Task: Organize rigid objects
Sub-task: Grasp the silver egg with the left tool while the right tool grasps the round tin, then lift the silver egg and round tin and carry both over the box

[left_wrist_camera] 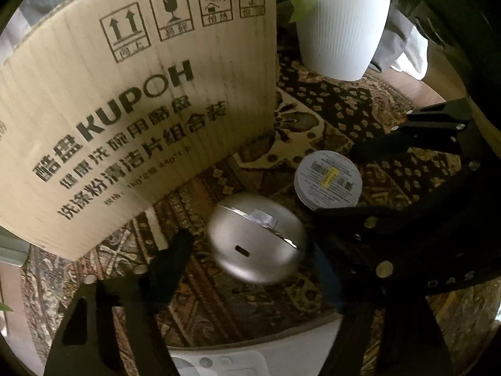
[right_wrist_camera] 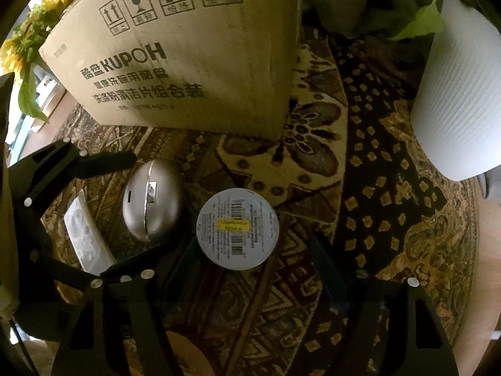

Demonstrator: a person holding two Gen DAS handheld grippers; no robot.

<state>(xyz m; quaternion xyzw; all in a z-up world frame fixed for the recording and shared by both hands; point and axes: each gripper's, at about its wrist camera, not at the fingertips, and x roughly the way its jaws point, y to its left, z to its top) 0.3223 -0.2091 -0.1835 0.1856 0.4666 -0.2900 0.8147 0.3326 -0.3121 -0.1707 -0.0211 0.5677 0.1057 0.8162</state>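
Note:
A silver egg-shaped device (left_wrist_camera: 256,238) lies on the patterned rug between the open fingers of my left gripper (left_wrist_camera: 250,250); no contact is visible. It also shows in the right wrist view (right_wrist_camera: 153,202). A round white tin with barcode labels (right_wrist_camera: 238,229) lies between the open fingers of my right gripper (right_wrist_camera: 250,257), close to its left finger. The tin also shows in the left wrist view (left_wrist_camera: 328,179), to the right of the device. The right gripper's fingers (left_wrist_camera: 432,131) reach around it there. The left gripper (right_wrist_camera: 94,206) straddles the device in the right wrist view.
A KUPOH cardboard box (left_wrist_camera: 125,109) stands on the rug just behind both objects, also in the right wrist view (right_wrist_camera: 194,56). A white ribbed plant pot (left_wrist_camera: 338,28) stands at the back right. A flat white package (right_wrist_camera: 87,235) lies under the left gripper. Sunflowers (right_wrist_camera: 28,40) are at far left.

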